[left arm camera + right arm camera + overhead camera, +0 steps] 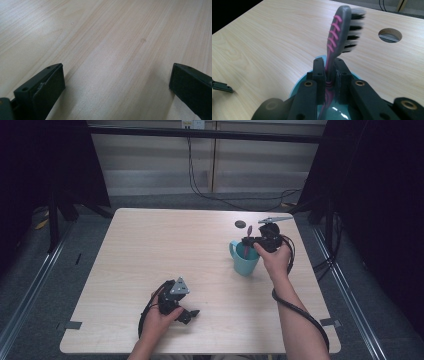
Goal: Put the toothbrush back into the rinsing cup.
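A teal mug [243, 259] stands right of the table's centre. My right gripper [250, 240] hovers just above its mouth, shut on a grey and pink toothbrush [248, 240]. In the right gripper view the toothbrush [339, 37] stands bristle head up between my right gripper [329, 72] jaws, its handle running down into the mug [298, 86]. My left gripper [191, 314] rests low near the table's front edge, left of centre. In the left gripper view my left gripper [117, 82] has its jaws wide open over bare wood with nothing between them.
The light wooden table [160, 250] has a round cable hole [240, 224] just behind the mug, the same hole [390, 35] at the upper right of the right gripper view. Cables hang behind the table. Dark frames stand on both sides.
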Motion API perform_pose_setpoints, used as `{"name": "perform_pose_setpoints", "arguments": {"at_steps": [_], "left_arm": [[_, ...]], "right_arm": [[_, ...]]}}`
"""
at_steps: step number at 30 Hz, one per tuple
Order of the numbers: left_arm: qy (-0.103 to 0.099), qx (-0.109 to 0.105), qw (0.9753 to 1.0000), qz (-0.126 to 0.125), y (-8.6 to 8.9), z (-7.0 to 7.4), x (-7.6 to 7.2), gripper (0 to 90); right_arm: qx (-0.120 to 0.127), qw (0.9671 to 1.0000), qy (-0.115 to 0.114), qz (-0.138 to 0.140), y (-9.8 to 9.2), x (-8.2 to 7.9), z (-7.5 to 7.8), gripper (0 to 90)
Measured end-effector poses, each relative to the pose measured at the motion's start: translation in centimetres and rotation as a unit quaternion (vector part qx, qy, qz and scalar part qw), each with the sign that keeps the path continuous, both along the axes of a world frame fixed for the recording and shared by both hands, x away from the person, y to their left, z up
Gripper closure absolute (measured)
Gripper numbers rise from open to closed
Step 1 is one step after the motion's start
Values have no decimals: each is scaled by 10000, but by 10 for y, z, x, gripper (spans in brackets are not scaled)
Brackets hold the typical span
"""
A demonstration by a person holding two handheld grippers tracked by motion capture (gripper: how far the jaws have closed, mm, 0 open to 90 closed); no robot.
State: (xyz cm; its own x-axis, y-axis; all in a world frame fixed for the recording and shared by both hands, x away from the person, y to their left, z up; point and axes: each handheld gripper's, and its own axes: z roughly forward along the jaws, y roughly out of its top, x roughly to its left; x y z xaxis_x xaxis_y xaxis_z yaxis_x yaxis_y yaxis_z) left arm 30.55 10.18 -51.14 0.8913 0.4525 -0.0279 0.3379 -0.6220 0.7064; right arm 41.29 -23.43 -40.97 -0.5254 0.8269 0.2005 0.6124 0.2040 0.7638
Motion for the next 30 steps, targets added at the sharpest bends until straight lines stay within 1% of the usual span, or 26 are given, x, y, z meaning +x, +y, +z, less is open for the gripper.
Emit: {"name": "perform_pose_setpoints", "arguments": {"at_steps": [3, 8, 10, 11, 12, 13, 14, 16, 20, 26, 28, 30], "left_arm": [[0, 3, 10000, -1, 0, 0, 0, 0], [0, 3, 10000, -2, 0, 0, 0, 0], [0, 3, 10000, 0, 0, 0, 0, 0], [0, 2, 10000, 0, 0, 0, 0, 0], [0, 4, 10000, -1, 0, 0, 0, 0], [0, 2, 10000, 1, 0, 0, 0, 0], [-1, -3, 10000, 2, 0, 0, 0, 0], [0, 3, 10000, 1, 0, 0, 0, 0], [7, -7, 10000, 8, 0, 0, 0, 0], [9, 0, 10000, 14, 0, 0, 0, 0], [8, 5, 10000, 9, 0, 0, 0, 0], [5, 7, 10000, 19, 0, 0, 0, 0]], "right_arm": [[-68, 10000, 37, 0, 2, 0, 0, 776], [-85, 9999, 43, -39, 2, -1, 1, 717], [-105, 9999, 58, -55, 1, -2, 1, 683], [-112, 9999, 33, -73, 1, -2, 2, 652], [-106, 9999, 56, -113, 0, -2, 2, 608], [-101, 9998, 83, -166, 0, -2, 3, 597], [-96, 9998, 43, -145, -1, -2, 3, 602], [-96, 9999, 40, -115, -1, -3, 3, 584], [-121, 9998, 85, -153, -2, -5, 3, 501], [-96, 9999, 45, -133, -4, -8, 7, 442], [-50, 9999, 48, -89, -5, -10, 9, 424], [-119, 9999, 31, -63, -5, -13, 10, 413]]}}
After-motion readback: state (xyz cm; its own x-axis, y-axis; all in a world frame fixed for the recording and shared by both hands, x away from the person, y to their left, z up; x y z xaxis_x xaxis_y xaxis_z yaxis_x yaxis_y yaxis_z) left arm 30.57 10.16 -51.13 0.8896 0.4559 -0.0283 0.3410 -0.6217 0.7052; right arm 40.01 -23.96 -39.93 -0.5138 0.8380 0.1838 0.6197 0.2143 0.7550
